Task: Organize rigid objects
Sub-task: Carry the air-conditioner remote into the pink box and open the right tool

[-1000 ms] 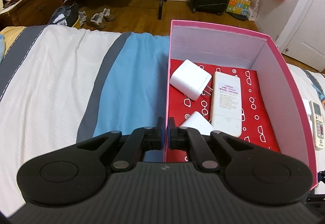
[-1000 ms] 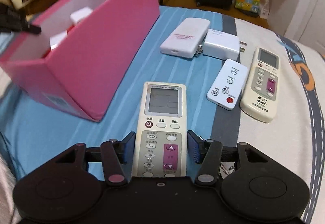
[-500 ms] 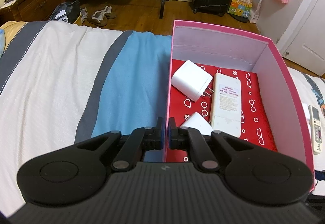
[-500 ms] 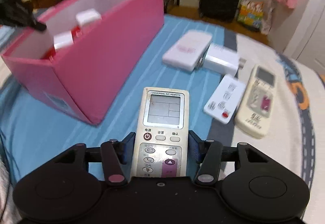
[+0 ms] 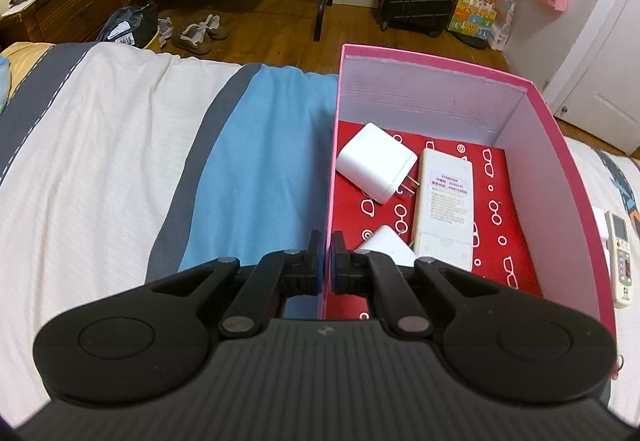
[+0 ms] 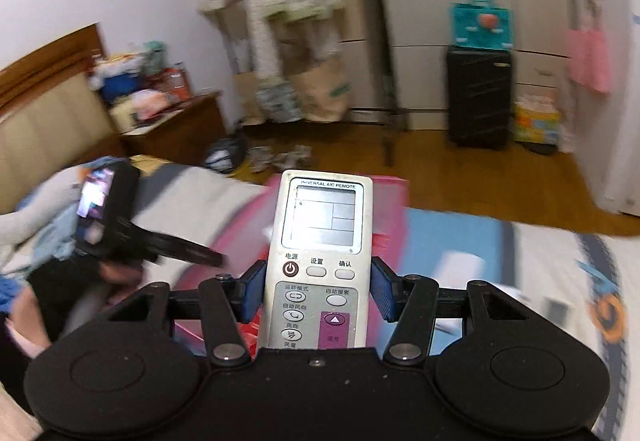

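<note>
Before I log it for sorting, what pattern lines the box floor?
Red with small white eyeglasses and circles, on the box floor; the left wrist view shows it best.

The white remote (image 6: 318, 261) at the centre of the right wrist view carries "UNIVERSAL A/C REMOTE" printed along its top edge above the screen. Below the screen, Chinese labels sit over its buttons: 电源 by the red power button, then 设置 and 确认; lower labels are too blurred to read surely. In the left wrist view, the long white device (image 5: 444, 209) in the pink box (image 5: 560, 169) bears a label whose print is too small to read. The dark bag (image 5: 130, 23) at upper left shows a white tag with digits, not clearly legible.
</note>
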A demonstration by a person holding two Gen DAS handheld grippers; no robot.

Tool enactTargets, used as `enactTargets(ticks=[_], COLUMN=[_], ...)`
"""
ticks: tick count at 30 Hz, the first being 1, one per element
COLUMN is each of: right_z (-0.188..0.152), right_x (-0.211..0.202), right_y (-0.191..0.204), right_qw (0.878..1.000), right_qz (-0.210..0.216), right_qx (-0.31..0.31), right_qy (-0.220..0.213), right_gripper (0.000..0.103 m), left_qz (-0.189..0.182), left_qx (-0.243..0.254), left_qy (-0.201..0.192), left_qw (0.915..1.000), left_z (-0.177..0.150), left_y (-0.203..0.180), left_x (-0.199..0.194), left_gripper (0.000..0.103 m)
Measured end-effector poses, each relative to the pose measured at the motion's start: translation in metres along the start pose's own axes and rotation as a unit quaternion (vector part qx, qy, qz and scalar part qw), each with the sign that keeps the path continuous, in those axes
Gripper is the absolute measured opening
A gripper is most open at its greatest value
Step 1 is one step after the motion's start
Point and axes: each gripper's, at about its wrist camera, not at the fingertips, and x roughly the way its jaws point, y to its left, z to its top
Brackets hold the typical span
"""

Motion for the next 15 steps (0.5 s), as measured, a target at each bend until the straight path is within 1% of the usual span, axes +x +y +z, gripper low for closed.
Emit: enactTargets(ticks=[3,7,9,10,13,15], right_z=[0.017,0.03,0.032,0.032,0.029,0.026], right_x=[0.039,0.107,0.14,0.157,0.183,0.195], right_y=[0.02,0.038,0.041,0.043,0.047,0.047], right_qw=[0.999,0.995,0.992,0.99,0.985,0.982], right_qz=[0.026,0.012,-0.004,-0.019,-0.037,-0.059], right_qx=[-0.018,-0.045,-0.053,-0.061,-0.076,-0.08], right_qy=[0.032,0.086,0.113,0.124,0.151,0.163], right_gripper=[0.059,0.059,0.059,0.059,0.059,0.059], left_qz=[0.0,-0.007,-0.011,-0.013,-0.017,-0.019], left_qx=[0.003,0.001,0.0,-0.001,-0.002,-0.004], left_qy=[-0.001,0.0,-0.001,-0.002,-0.002,-0.001], left_qw=[1.0,1.0,0.9999,0.9999,0.9999,0.9998], left_z=[0.0,0.0,0.0,0.0,0.0,0.0], left_y=[-0.001,0.002,0.003,0.004,0.006,0.007], left_x=[0.0,-0.002,-0.002,-0.002,-0.002,-0.001], left_gripper=[0.003,0.003,0.003,0.003,0.003,0.003])
